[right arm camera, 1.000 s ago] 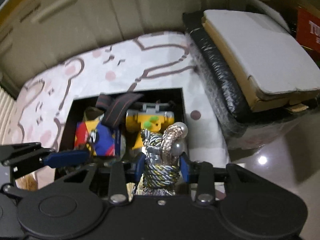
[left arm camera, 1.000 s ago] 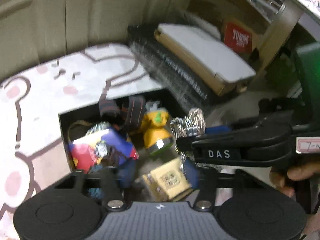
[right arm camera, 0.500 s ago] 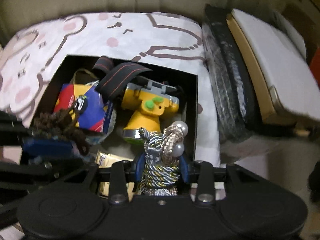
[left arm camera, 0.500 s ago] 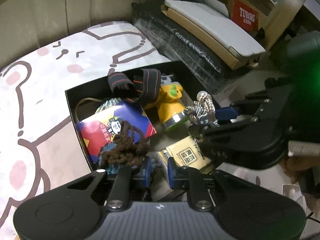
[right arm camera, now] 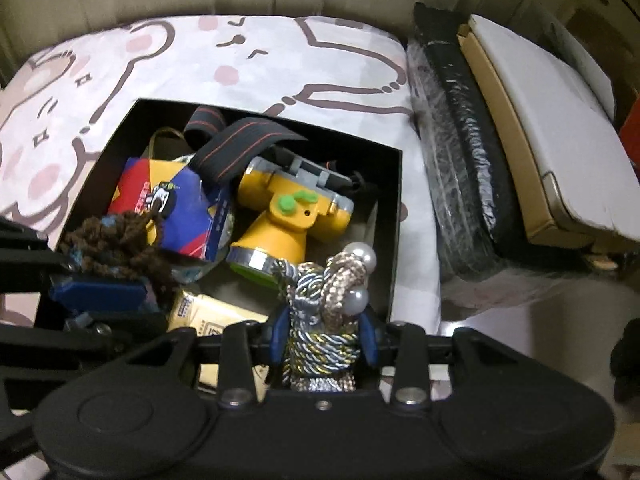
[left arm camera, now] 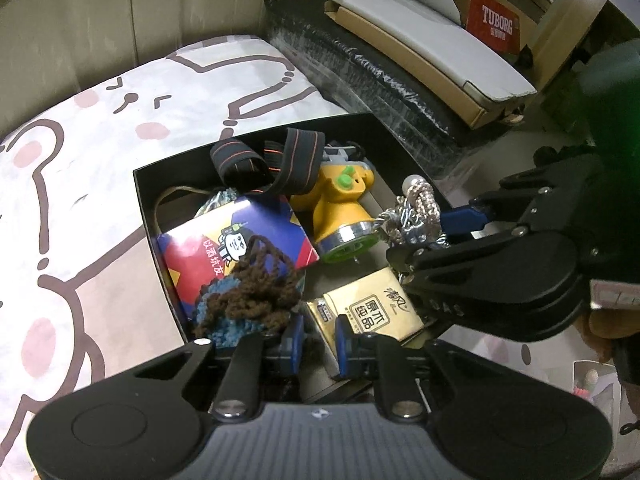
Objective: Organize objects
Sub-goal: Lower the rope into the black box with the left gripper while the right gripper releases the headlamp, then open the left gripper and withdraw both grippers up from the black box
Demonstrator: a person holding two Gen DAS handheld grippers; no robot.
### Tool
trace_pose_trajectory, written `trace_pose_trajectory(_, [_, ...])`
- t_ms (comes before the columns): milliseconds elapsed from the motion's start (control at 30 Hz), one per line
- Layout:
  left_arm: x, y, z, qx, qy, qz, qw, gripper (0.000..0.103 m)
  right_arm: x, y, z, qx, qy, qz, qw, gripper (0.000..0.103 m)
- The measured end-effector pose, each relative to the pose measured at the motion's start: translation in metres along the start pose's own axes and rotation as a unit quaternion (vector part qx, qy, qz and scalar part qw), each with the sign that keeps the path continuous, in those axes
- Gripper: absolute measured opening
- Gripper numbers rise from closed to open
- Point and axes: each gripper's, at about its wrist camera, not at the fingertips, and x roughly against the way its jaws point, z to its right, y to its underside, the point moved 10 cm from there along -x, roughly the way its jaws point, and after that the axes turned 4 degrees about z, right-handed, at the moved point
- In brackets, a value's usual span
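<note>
Closed left gripper on brown yarn tuft; right gripper pinching braided pearl cord over black box; both ready to drop in.

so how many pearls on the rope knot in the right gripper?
2 visible: one at the top of the rope knot, one lower on its right side, just above the right gripper. Others may be hidden behind.

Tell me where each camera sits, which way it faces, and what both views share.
Left wrist: on the left tongs, tilted steeply down into the black box; a hand shows behind the right tongs.
Right wrist: on the right tongs, tilted steeply down over the box; the left tongs enter at left.
Shared: the box, the yellow headlamp, brown yarn, braided cord.
</note>
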Motion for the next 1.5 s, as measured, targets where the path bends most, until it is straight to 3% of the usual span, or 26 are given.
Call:
trace_pose_trajectory(133, [0.001,0.0,0.0,0.001,0.0,0.004,1.0,0.019,0.007,-0.002,0.001,-0.033,-0.033,0.006,0.999,0.057])
trace_pose_trajectory(200, [0.004,-0.001,0.001,0.001,0.0,0.006,1.0,0.019,0.018,-0.007,0.007,-0.053,-0.041,0.023,0.998,0.057])
trace_pose_trajectory(267, [0.007,-0.003,0.001,0.0,0.0,0.011,0.9999,0.021,0.03,-0.011,0.012,-0.071,-0.046,0.042,0.996,0.052])
trace_pose_trajectory(300, [0.009,-0.004,0.002,0.001,0.0,0.015,0.9999,0.024,0.034,-0.012,0.014,-0.079,-0.049,0.048,0.994,0.041])
trace_pose_trajectory(333, [0.012,-0.006,0.002,0.001,0.0,0.019,0.9998,0.026,0.038,-0.013,0.015,-0.085,-0.055,0.052,0.994,0.023])
trace_pose_trajectory(400, [0.017,-0.008,0.002,0.002,-0.001,0.028,0.9996,0.027,0.039,-0.012,0.012,-0.085,-0.068,0.049,0.993,0.008])
trace_pose_trajectory(567, [0.026,-0.01,0.003,0.006,-0.004,0.036,0.9993,0.027,0.018,0.004,0.003,-0.048,-0.047,0.009,0.998,0.004])
trace_pose_trajectory(800, [0.043,-0.014,0.0,0.011,-0.013,0.054,0.9984,0.027,0.043,-0.003,0.014,-0.095,-0.063,0.044,0.993,0.005])
trace_pose_trajectory(867, [0.051,-0.016,-0.001,0.017,-0.018,0.065,0.9976,0.03,0.056,-0.005,0.017,-0.112,-0.068,0.062,0.99,0.008])
trace_pose_trajectory(933, [0.059,-0.018,-0.003,0.023,-0.027,0.078,0.9963,0.04,0.068,-0.006,0.022,-0.129,-0.07,0.082,0.986,0.024])
trace_pose_trajectory(1067, [0.078,-0.02,-0.007,0.042,-0.046,0.101,0.9929,0.054,0.092,-0.002,0.034,-0.145,-0.052,0.117,0.981,0.029])
trace_pose_trajectory(1133, [0.087,-0.021,-0.008,0.049,-0.054,0.109,0.9914,0.065,0.101,0.001,0.038,-0.152,-0.046,0.128,0.979,0.039])
trace_pose_trajectory(1400, [0.117,-0.015,-0.008,0.054,-0.079,0.138,0.9858,0.097,0.129,0.018,0.042,-0.149,-0.02,0.148,0.977,0.071])
trace_pose_trajectory(1500, [0.125,-0.012,-0.007,0.053,-0.082,0.144,0.9848,0.1,0.137,0.023,0.042,-0.153,-0.016,0.153,0.976,0.079])
